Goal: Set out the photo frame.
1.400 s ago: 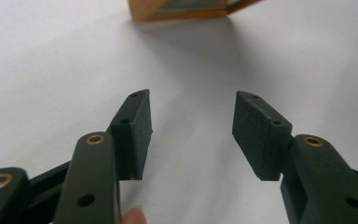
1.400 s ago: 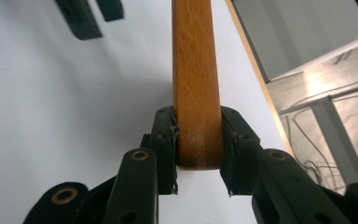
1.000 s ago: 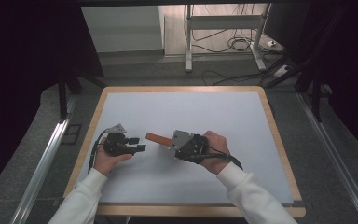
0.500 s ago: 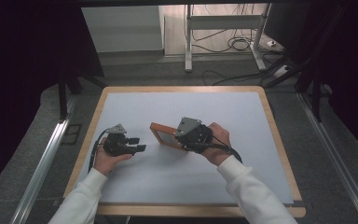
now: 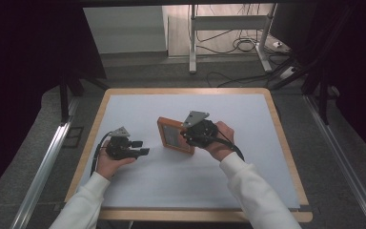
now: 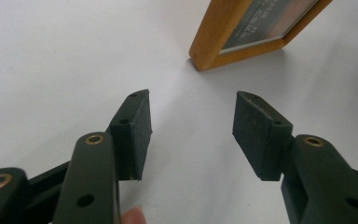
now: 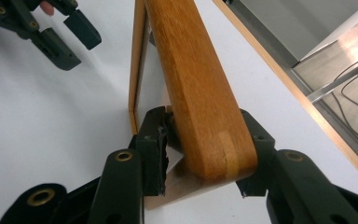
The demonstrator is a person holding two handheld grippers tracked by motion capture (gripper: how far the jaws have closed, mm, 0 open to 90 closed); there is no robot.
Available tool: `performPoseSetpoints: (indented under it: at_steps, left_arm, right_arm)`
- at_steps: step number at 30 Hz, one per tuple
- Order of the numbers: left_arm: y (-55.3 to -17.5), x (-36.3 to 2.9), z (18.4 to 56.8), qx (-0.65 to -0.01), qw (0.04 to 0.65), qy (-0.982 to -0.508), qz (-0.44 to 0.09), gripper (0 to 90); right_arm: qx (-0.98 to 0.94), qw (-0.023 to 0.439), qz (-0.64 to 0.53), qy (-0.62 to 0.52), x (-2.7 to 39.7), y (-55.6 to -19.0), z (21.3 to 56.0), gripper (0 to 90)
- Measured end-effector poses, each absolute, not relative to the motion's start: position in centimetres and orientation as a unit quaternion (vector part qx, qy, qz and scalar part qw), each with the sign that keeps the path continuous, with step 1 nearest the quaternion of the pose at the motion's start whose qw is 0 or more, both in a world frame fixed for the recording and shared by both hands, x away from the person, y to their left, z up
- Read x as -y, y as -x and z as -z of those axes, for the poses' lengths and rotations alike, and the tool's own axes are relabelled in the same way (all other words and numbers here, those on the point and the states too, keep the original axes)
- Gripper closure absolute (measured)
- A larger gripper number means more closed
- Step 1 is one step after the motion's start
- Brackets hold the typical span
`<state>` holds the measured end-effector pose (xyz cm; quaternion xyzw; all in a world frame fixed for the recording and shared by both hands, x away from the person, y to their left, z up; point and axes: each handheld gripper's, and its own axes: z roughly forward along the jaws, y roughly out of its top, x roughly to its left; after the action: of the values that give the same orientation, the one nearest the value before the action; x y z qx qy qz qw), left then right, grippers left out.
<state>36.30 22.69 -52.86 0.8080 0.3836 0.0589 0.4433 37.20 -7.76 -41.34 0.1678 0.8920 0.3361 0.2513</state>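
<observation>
– Right gripper view first: what did the right gripper (image 7: 200,140) have hold of?

– The thick wooden edge of a picture frame (image 7: 191,79), near a corner. Its jaws had just been opening, with the wood between them. The pads seemed to touch both sides, though the grip looked loose.

– And where was the frame?

– Near the middle of the table (image 5: 281,143), propped up at a tilt on the white sheet (image 5: 171,186), its lower edge resting there and its glass (image 5: 174,136) turned toward the left gripper (image 5: 140,147).

– What was that one doing?

– Nothing much. It lay well apart from the frame, jaws about half open and empty, pointed at the frame's near corner.

– How would you expect the frame to handle?

– Stiff and fairly light, I judged. The varnished wood looked smooth, so a slack pinch could let it slide. The glass was the fragile part; a fall flat on its face would be the worry.

– So where should one take hold?

– On the wooden border, across its thickness, as it was held. Never on the glass, and not on the thin prop at the back, which I could barely make out.

– And the surface?

– Flat, matt, white, with a wooden rim; nothing else lay on it, and it looked firm enough to stand the frame.

– The room?

– Dim. Beyond the table were grey floor, the legs of a metal stand (image 5: 192,43) and loose cables (image 5: 238,45).
</observation>
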Motion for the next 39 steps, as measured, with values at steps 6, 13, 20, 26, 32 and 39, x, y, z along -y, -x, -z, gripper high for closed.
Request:
performPoseSetpoints:
  at_steps: [6,13,20,26,32,39]
  left_arm:
    - [-36.3,-22.7,52.9,-0.385,0.442,-0.808,-0.061,46.0]
    - [-36.3,-22.5,52.9,-0.384,0.441,-0.809,-0.060,45.5]
    - [-36.4,-22.4,53.0,-0.382,0.438,-0.812,-0.061,45.2]
    - [-36.3,-22.4,53.0,-0.378,0.436,-0.814,-0.061,45.1]
    - [-36.4,-22.5,53.0,-0.379,0.437,-0.814,-0.060,45.1]
    - [-36.3,-22.4,53.0,-0.379,0.437,-0.813,-0.061,45.0]
  right_arm:
    - [-0.890,0.254,-0.336,-0.176,7.9,-37.7,41.5,57.1]
    - [-0.885,0.265,-0.332,-0.190,7.8,-38.7,41.8,51.1]
    - [-0.878,0.271,-0.332,-0.214,7.9,-39.8,42.2,43.6]
    - [-0.867,0.253,-0.349,-0.250,8.4,-41.5,42.7,38.5]
    - [-0.861,0.243,-0.352,-0.277,9.0,-43.0,43.5,32.7]
    - [-0.856,0.240,-0.356,-0.288,9.2,-43.1,43.6,24.8]
